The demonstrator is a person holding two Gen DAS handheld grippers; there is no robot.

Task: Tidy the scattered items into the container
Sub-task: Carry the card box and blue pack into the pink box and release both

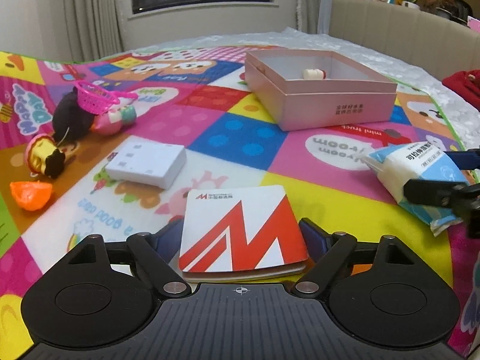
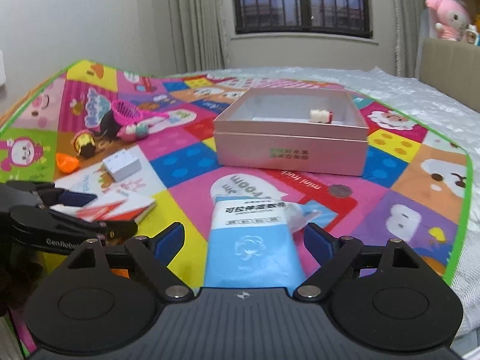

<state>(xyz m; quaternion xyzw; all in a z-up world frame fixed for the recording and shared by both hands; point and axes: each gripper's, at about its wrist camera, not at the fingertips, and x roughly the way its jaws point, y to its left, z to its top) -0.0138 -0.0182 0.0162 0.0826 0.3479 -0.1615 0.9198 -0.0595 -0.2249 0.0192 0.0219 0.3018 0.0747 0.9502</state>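
Note:
A pink open box (image 1: pixel 336 102) sits on the colourful play mat, with a small white toy (image 1: pixel 313 74) inside; it also shows in the right wrist view (image 2: pixel 291 153). My left gripper (image 1: pixel 241 234) is open around a red and white booklet (image 1: pixel 240 228) lying on the mat. My right gripper (image 2: pixel 244 237) is open around a blue and white tissue pack (image 2: pixel 249 240), which also shows in the left wrist view (image 1: pixel 411 177). A white box (image 1: pixel 147 162), an orange toy piece (image 1: pixel 30 195), dolls (image 1: pixel 48 156) and a pink toy basket (image 1: pixel 96 96) lie at the left.
The play mat (image 1: pixel 240 138) covers a bed with a beige headboard (image 1: pixel 405 27) at the right. A red cloth (image 1: pixel 462 81) lies at the far right. Curtains and a window stand behind the bed. Plush toys (image 2: pixel 447 15) sit on a shelf.

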